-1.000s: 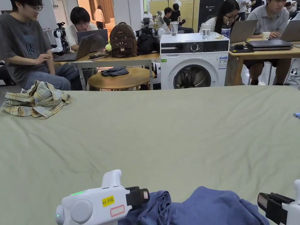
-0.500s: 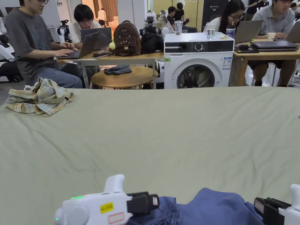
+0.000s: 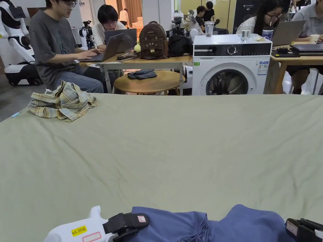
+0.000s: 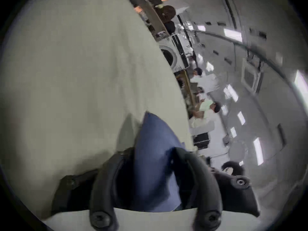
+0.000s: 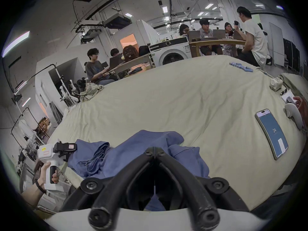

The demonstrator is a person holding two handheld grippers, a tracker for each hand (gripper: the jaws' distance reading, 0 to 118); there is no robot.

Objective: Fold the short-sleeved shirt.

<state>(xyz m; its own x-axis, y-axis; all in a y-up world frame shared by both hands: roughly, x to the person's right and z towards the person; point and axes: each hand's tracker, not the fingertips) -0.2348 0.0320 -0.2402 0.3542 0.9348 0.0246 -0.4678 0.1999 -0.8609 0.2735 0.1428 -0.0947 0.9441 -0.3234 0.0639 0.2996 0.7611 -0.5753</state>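
Note:
The blue short-sleeved shirt [image 3: 220,223] lies crumpled at the near edge of the green-covered table [image 3: 189,141]. My left gripper [image 3: 132,225] is at the shirt's left edge. In the left gripper view a tented fold of the blue shirt [image 4: 155,134] fills the space between the two jaws of the left gripper [image 4: 154,151], which press on it. My right gripper [image 3: 288,227] is at the shirt's right end. In the right gripper view the tips of the right gripper [image 5: 155,148] meet over the blue shirt [image 5: 133,151], and blue cloth shows between the jaws lower down.
A plaid shirt [image 3: 61,102] is bunched at the far left corner. On the right side lie a phone [image 5: 271,133], a small white device [image 5: 275,83] and blue items [image 5: 240,66]. Beyond the far edge stand a washing machine [image 3: 231,69] and desks with seated people.
The head camera has panned left. My left gripper has moved left and lower with the shirt's edge, so the shirt lies wider and flatter. The right gripper stays at the shirt's right end.

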